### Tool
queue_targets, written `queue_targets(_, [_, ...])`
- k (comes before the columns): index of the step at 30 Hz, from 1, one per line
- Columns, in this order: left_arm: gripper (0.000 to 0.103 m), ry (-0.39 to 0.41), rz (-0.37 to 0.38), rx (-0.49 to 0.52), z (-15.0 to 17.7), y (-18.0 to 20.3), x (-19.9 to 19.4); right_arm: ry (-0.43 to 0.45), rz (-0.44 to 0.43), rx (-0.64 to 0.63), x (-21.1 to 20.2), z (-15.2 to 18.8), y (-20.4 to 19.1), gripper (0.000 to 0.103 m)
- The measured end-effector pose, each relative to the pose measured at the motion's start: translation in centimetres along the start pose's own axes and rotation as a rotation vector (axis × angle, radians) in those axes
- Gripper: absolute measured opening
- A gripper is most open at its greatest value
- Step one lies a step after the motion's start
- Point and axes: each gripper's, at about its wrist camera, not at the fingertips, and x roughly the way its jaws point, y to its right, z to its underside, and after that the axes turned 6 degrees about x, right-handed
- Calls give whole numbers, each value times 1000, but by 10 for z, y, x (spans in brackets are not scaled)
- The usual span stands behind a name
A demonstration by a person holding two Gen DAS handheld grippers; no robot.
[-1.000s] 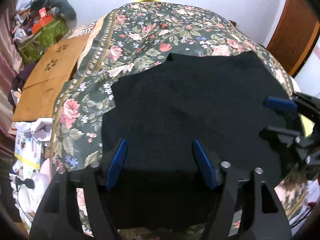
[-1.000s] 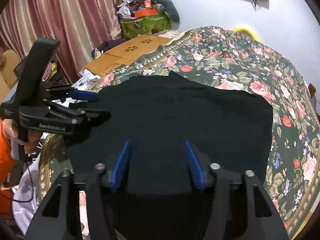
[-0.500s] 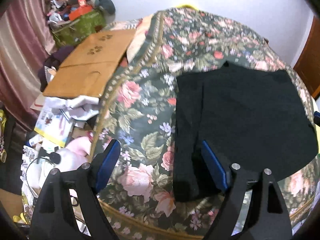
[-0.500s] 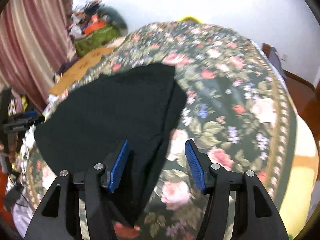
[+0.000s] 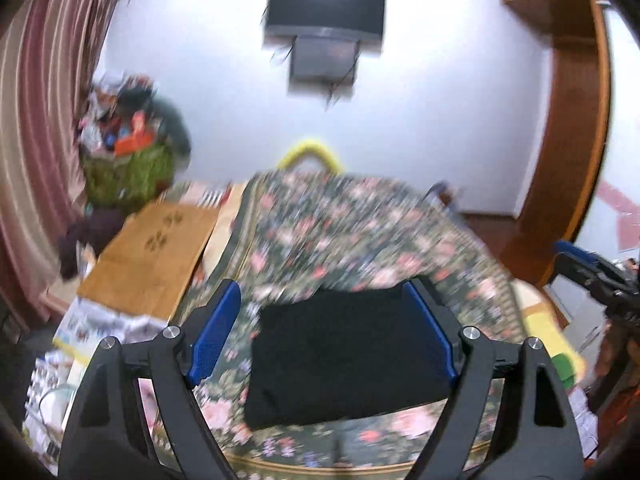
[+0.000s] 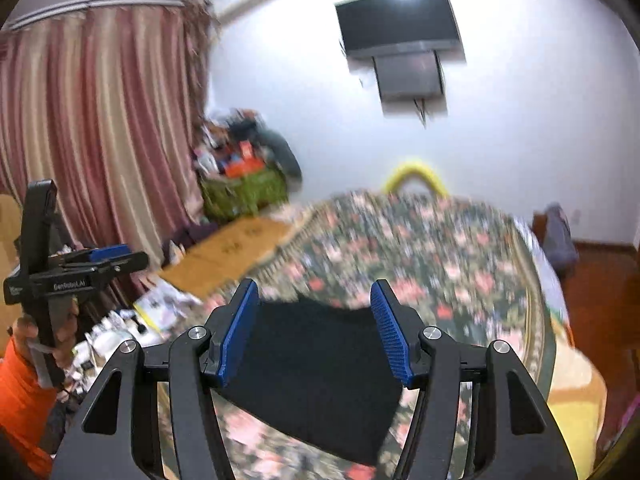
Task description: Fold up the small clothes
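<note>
The black garment (image 5: 344,356) lies folded into a compact dark rectangle on the flowered bedspread (image 5: 360,232), near the bed's front edge and roughly midway along it, with patterned cloth showing on every side of it. Both tools are lifted clear and look out across the bed toward the far wall, where a screen (image 5: 326,8) hangs. The left gripper (image 5: 320,336) stands wide open with nothing between its blue pads; its jaws have just been opening, and the garment seen through the gap lies flat on the bed below, not in the grip. The right gripper (image 6: 314,332) is about half open and likewise holds nothing, the cloth behind its pads being the same folded piece resting on the bedspread. From the right wrist view the left tool appears off to the side, raised in a person's hand (image 6: 44,332) with an orange sleeve beneath it. That both tools are empty and up away from the fabric suggests the fold is judged complete, or at least that the piece has been let go to settle. The garment's placing close to the front edge keeps it within easy reach for a further fold or for lifting aside. The pictures are blurred, so the fold's neatness cannot be judged.
</note>
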Motion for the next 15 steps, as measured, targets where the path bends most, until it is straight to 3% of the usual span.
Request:
queue_targets(4, [83,122,22,29,-12,24,-47,92,-14,-31,-29,-7,-22,54])
queue_targets(9, [83,213,33,42,-14,43,-84,166,-2,-65,-53,-6,-43,55])
queue_targets(15, [99,258,21,43,-6,56,-105,188,43,-81,-61,2,-52,81])
